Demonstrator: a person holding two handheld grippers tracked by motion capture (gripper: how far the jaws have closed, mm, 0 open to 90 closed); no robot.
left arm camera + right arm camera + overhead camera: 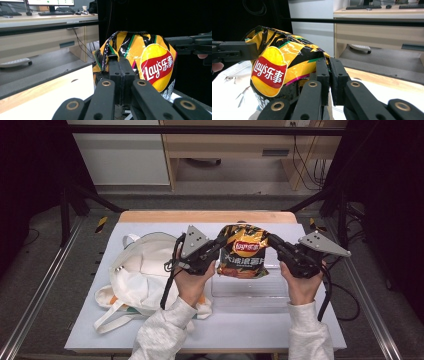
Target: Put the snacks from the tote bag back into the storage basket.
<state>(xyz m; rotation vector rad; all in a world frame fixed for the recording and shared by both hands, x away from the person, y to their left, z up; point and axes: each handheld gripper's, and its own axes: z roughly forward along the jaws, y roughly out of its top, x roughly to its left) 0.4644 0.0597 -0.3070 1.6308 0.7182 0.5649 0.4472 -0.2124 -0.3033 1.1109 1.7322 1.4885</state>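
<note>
Read "Lay's" in white Latin script, followed by the Chinese characters 乐事, on the red banner across the yellow disc of the chip bag (140,60). Seen clearly in the left gripper view, and again in the right gripper view on the same bag's front (277,67), banner slanting upward to the right. In the high view, made out the same red-and-yellow logo on the bag (243,251), held above the desk's middle, with a line of larger white Chinese characters beneath it, too blurred to read. Found further white characters below the logo in both gripper views, cut off or shadowed, not legible.
</note>
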